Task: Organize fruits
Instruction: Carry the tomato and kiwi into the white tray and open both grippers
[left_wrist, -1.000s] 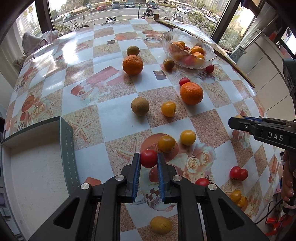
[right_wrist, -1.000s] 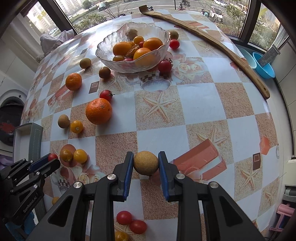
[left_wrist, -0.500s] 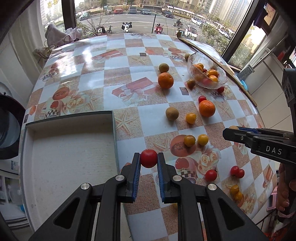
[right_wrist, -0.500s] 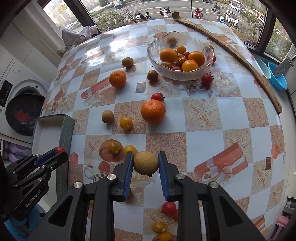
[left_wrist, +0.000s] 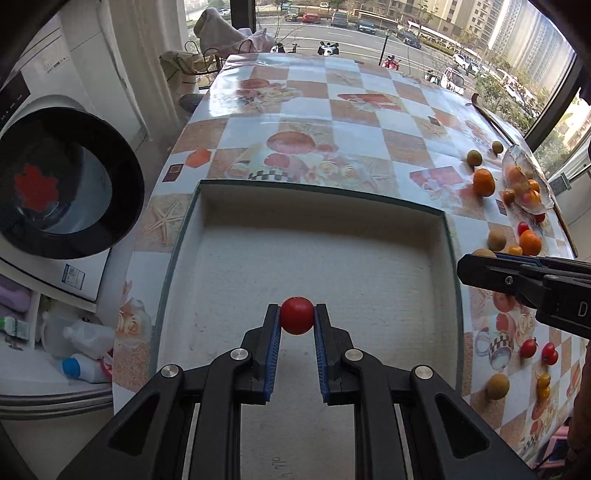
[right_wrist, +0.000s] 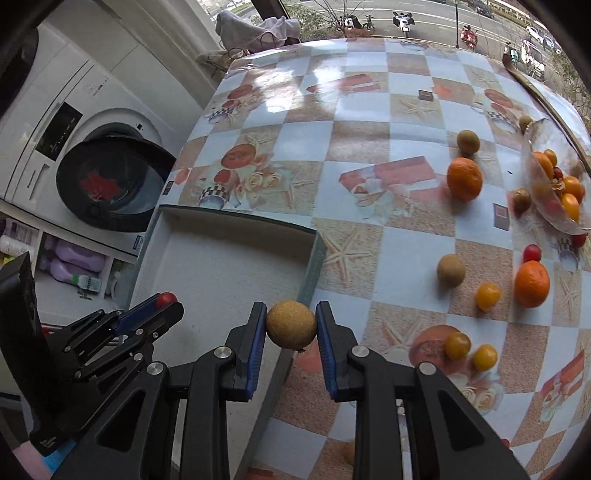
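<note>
My left gripper (left_wrist: 296, 320) is shut on a red tomato (left_wrist: 296, 319) and holds it above the floor of a shallow white tray (left_wrist: 207, 236) with a dark green rim. My right gripper (right_wrist: 291, 325) is shut on a round tan fruit (right_wrist: 291, 324) and hovers over the tray's right rim (right_wrist: 313, 266). The right gripper also shows at the right of the left wrist view (left_wrist: 480, 258); the left gripper shows low left in the right wrist view (right_wrist: 166, 301). Oranges (right_wrist: 464, 178), yellow tomatoes (right_wrist: 487, 295) and brown fruits (right_wrist: 450, 270) lie loose on the tablecloth.
A glass bowl (right_wrist: 554, 218) of fruit stands at the far right of the table. A washing machine with an open door (right_wrist: 114, 184) stands left of the table, with bottles (left_wrist: 88, 354) below. Red tomatoes (left_wrist: 529, 348) lie right of the tray.
Both grippers have swung left with their fruits. The left one now hangs over the tray; the right one has reached the tray's right rim.
</note>
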